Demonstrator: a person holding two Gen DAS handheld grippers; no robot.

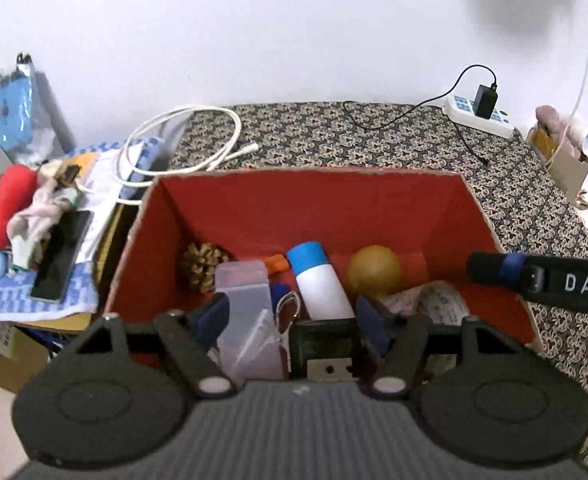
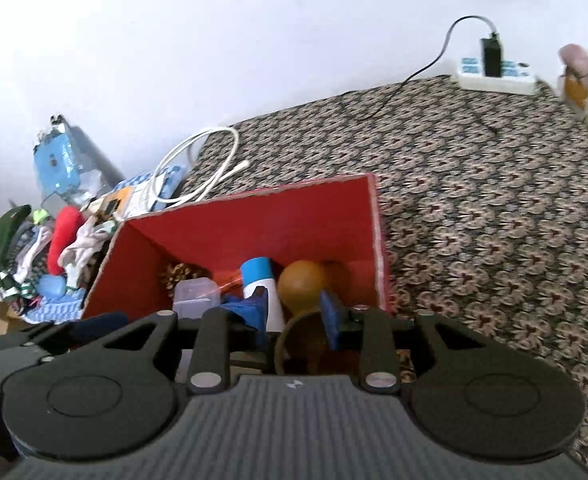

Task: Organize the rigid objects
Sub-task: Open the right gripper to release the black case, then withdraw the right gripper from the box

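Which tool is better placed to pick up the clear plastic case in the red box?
Probably left. The left tool is open over the red cardboard box, the clear plastic case just inside its left finger. The right tool has a brown ring in its gap.

One red box point(image 1: 254, 208); one pinecone point(image 1: 204, 266); one white bottle point(image 1: 322, 288); one yellow ball point(image 1: 374, 270); perhaps one scissors point(image 1: 288, 312)

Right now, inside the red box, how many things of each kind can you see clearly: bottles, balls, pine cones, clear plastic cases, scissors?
Bottle: 1
Ball: 1
Pine cone: 1
Clear plastic case: 1
Scissors: 1
Total: 5
Other items are too hidden to name.
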